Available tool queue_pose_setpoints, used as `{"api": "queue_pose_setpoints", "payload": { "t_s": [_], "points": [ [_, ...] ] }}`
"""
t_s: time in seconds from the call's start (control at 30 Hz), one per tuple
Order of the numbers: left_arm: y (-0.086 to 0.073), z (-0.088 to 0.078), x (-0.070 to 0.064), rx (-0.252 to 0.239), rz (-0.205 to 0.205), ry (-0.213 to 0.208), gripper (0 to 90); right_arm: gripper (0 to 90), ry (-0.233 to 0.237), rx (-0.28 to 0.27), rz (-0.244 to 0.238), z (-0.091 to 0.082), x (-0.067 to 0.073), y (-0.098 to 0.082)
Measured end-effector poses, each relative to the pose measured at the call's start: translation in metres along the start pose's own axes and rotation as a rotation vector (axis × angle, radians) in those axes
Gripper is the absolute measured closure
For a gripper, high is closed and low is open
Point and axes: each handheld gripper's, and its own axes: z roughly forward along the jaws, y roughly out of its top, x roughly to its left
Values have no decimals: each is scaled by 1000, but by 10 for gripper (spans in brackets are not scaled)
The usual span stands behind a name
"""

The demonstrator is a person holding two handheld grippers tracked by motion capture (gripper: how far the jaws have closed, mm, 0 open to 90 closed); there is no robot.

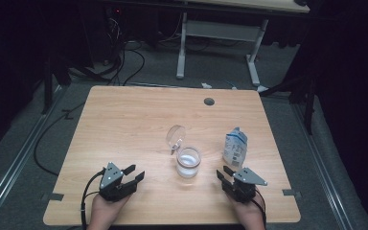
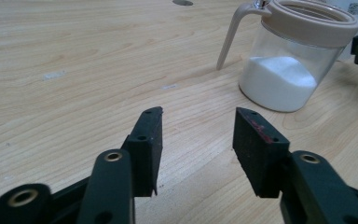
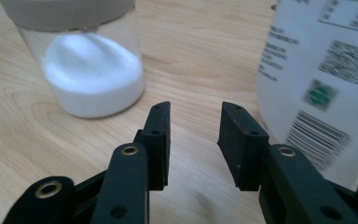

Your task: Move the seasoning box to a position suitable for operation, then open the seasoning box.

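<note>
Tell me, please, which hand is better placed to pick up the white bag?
The right. Its tongs stand open right beside the bag, while the left tongs sit beyond the jar.

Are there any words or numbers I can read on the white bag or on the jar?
White paper bag with printed label: small print lines, a barcode, a square code and a green mark, all too blurred to read.
Clear plastic jar with beige rim, holding white powder: no words or numbers.
Light wooden table: none.
</note>
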Motion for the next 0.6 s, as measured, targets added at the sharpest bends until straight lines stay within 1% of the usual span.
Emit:
{"api": "queue_pose_setpoints", "payload": {
  "t_s": [0.07, 0.13, 0.2, 0.3, 0.33, 0.4, 0.5, 0.53, 0.6],
  "points": [
    [1, -1, 0, 0, 14, 12, 525, 646, 9, -4, -2, 4, 4, 3],
    [2, -1, 0, 0, 8, 10, 509, 649, 14, -11, -8, 8, 8, 4],
    [2, -1, 0, -3, 1, 7, 518, 653, 10, -6, -19, 11, 11, 7],
    [4, 1, -2, -6, 6, 20, 531, 671, 16, -8, -23, 15, 14, 11],
    [4, 2, -3, -9, 6, 15, 545, 679, 16, -7, -25, 17, 15, 12],
    [5, 5, -5, -8, 10, 20, 568, 699, 22, -9, -34, 18, 17, 14],
    [7, 8, -5, -12, -2, 28, 620, 746, 33, -8, -44, 19, 21, 16],
    [7, 9, -5, -16, -9, 24, 638, 774, 37, -6, -45, 18, 21, 17],
    [8, 13, -6, -16, -9, 27, 681, 836, 52, -4, -40, 18, 21, 18]
  ]
}}
